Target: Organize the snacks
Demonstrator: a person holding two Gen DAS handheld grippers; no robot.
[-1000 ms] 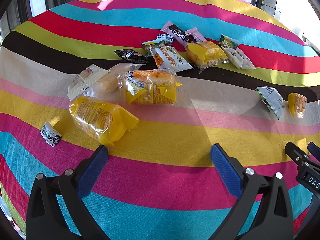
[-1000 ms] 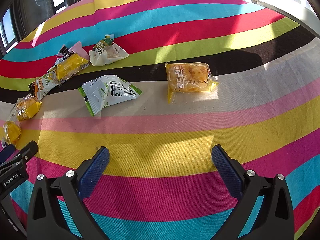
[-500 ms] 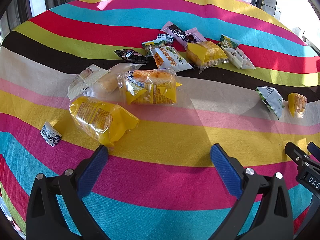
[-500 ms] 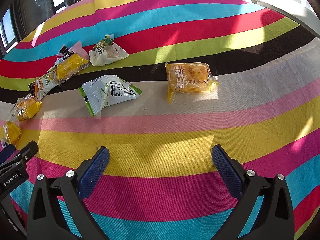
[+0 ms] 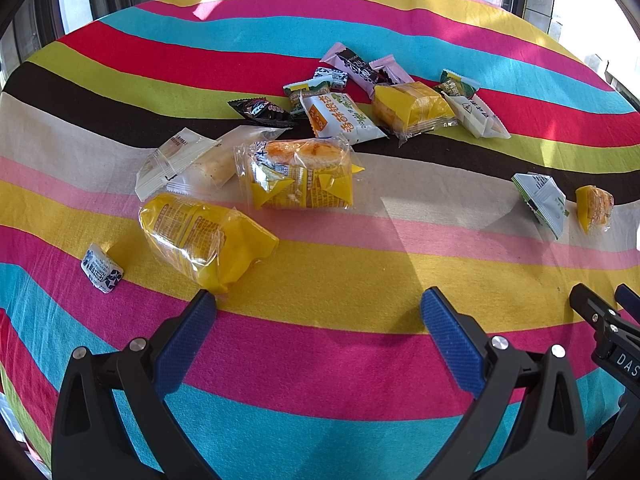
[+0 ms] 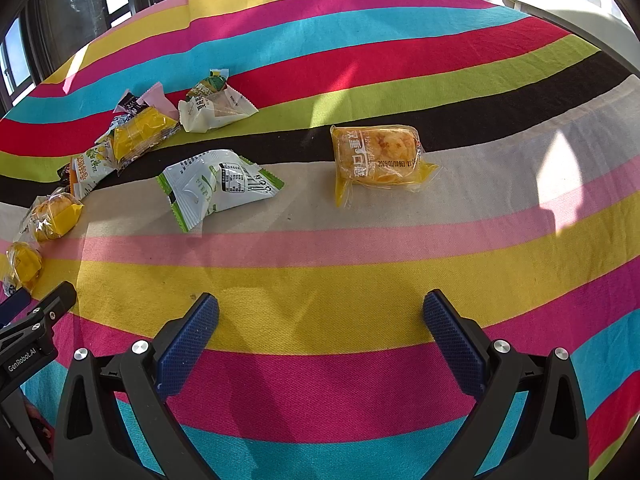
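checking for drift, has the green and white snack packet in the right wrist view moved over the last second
No. The green and white snack packet lies on the same cream stripe, just as far left of the yellow cake packet as before.

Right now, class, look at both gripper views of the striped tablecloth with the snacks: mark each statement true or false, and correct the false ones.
1. The left gripper is open and holds nothing. True.
2. The right gripper is shut on a packet. False: it is open and empty.
3. The white packet with green edges lies beside the clear-wrapped yellow pastry, not touching it. True.
4. The small white wrapped sweet sits on top of the large yellow bread bag. False: it lies apart on the striped tablecloth.
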